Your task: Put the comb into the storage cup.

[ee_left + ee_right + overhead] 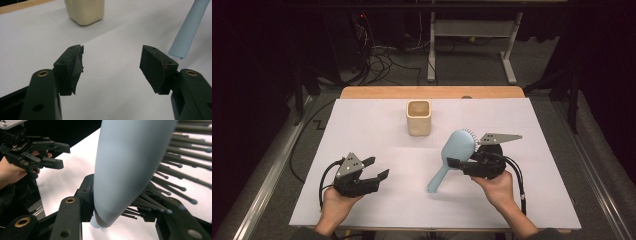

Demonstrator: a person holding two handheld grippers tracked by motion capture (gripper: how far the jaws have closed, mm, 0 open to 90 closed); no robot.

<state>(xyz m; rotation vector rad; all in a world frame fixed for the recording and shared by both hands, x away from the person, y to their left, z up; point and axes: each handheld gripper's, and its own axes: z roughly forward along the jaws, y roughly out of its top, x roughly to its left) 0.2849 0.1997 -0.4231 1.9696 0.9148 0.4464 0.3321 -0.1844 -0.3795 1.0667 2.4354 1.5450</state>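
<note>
The left gripper (379, 168) hovers over the white table sheet (362, 125), jaws wide apart and empty. A cream square plastic cup (418, 117) stands behind centre. The right gripper (457, 164) clamps a pale blue plastic hairbrush (455, 150) at its head, apparently lifted, handle slanting down-left.

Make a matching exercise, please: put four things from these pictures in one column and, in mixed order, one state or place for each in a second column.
Column one:
1. hairbrush
2. cup
3. left tool
4. right tool

Column two:
A. open, with nothing between its pads
B. stands upright near the far edge of the white table
C. light blue, held by its head
D. shut on the hairbrush head

Right pairs: 1-C, 2-B, 3-A, 4-D
</note>
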